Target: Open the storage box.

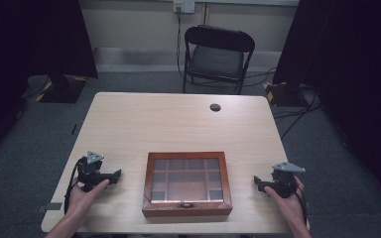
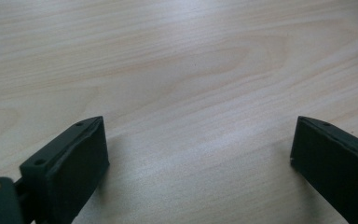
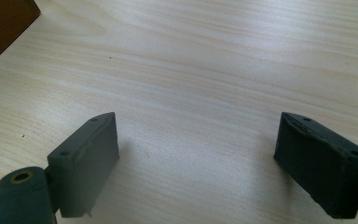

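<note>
A wooden box (image 1: 187,184) with a glass lid over several compartments lies shut near the table's front edge, between my two hands. My left gripper (image 1: 115,175) rests on the table to the left of the box, pointing toward it, open with nothing between its jaws; the same gripper (image 2: 199,140) looks over bare wood. To the right of the box sits my right gripper (image 1: 258,182), also aimed at it and open. Its own view shows this gripper (image 3: 198,135) empty above the tabletop, with the box's corner (image 3: 2,23) at the upper left.
The light wooden table (image 1: 178,124) has a dark cable hole (image 1: 215,107) near its far edge. A black folding chair (image 1: 217,57) stands behind the table. Dark curtains hang on both sides and cables lie on the grey floor.
</note>
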Demonstrator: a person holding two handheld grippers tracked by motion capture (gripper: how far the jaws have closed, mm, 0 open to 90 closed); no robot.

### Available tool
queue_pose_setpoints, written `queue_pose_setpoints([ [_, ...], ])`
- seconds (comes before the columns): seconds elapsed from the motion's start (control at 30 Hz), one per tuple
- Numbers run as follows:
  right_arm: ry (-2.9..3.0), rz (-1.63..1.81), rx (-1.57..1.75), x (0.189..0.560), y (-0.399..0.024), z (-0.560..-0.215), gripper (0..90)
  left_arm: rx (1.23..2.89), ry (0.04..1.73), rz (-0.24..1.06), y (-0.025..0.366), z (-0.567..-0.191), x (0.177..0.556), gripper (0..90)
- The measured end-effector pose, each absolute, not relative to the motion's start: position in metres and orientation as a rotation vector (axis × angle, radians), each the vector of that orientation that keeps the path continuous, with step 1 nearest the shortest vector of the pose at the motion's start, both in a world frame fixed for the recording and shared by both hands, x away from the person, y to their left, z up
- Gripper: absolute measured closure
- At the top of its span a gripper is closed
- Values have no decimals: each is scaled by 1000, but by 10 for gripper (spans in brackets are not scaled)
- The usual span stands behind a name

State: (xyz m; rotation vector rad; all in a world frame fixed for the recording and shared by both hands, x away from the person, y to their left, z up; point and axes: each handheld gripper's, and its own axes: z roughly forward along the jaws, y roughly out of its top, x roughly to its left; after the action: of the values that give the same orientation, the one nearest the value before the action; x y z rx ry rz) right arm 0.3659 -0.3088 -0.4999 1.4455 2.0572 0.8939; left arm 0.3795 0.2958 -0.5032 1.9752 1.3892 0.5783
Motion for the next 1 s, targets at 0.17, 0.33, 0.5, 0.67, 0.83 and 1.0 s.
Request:
queue_pose_setpoints([
  [0.17,2057,894,1446,366,-309,-500,125,1988,1380,574,295,-504,380,0],
  [0.33,2059,895,1446,366,-309,-500,125,1987,1376,571,293,-503,379,1],
  [0.5,2059,895,1446,366,-309,-500,125,1978,1361,482,291,-494,375,217],
  [0.67,2059,895,1445,366,-309,-500,125,1993,1261,425,282,-483,370,276],
  [0.83,2058,895,1446,366,-309,-500,125,1979,1140,411,270,-470,363,330],
  [1.0,2058,895,1447,366,-309,-500,125,1963,1027,324,258,-460,357,374],
])
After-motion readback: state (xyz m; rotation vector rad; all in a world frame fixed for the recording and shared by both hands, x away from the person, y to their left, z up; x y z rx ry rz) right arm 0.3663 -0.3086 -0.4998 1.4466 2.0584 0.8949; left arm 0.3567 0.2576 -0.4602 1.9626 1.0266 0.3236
